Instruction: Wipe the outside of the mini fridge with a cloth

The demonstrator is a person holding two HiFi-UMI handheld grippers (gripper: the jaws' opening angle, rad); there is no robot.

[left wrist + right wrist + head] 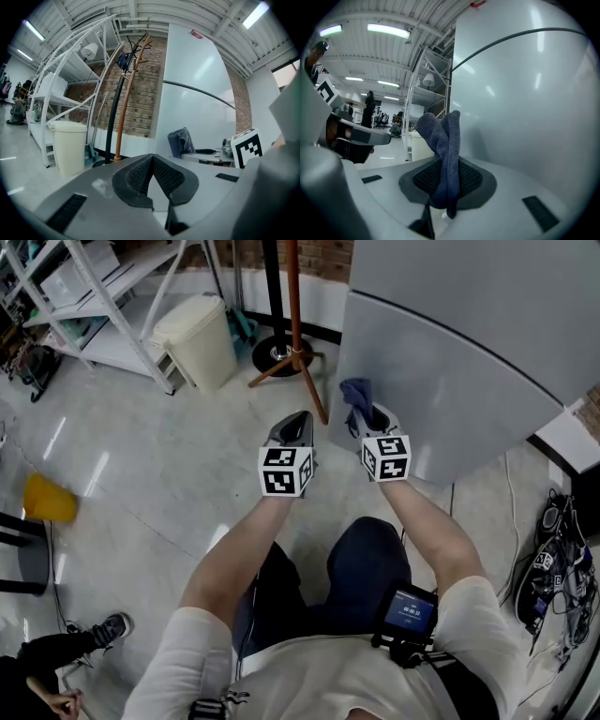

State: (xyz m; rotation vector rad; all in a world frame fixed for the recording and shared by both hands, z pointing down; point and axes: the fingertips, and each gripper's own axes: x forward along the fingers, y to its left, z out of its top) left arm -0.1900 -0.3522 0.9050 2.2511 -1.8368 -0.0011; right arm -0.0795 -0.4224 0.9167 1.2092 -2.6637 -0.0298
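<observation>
Head view: the mini fridge (441, 381) is seen at 1 o'clock, a pale grey, smooth, faintly glossy body crossed by one thin dark seam (450, 343) between its upper and lower parts. In the left gripper view a small red mark (197, 33) is seen near the fridge's top; no lettering on it can be read.

A dark blue, ribbed cloth (356, 395) is held up at the fridge's lower left edge. Whether it touches the surface cannot be told. In the right gripper view the cloth (443, 136) is shown folded and clamped between the jaws of the right gripper (445, 164), its loose end standing above them at 12 o'clock, with the fridge face just beside it at 3 o'clock.

The left gripper (152, 157) is held just beside the right one, at its 9 o'clock, with its jaws closed together and nothing between them. A black-and-white marker cube (285, 470) is carried on it.

A wooden coat stand (295, 324) is set at 12 o'clock, a cream bin (199, 338) at 11 o'clock, white shelving (94, 296) at 10 o'clock, and a yellow object (49, 500) on the floor at 9 o'clock. A device (410, 610) with a lit screen is worn at the person's waist; its writing is too small to be read.
</observation>
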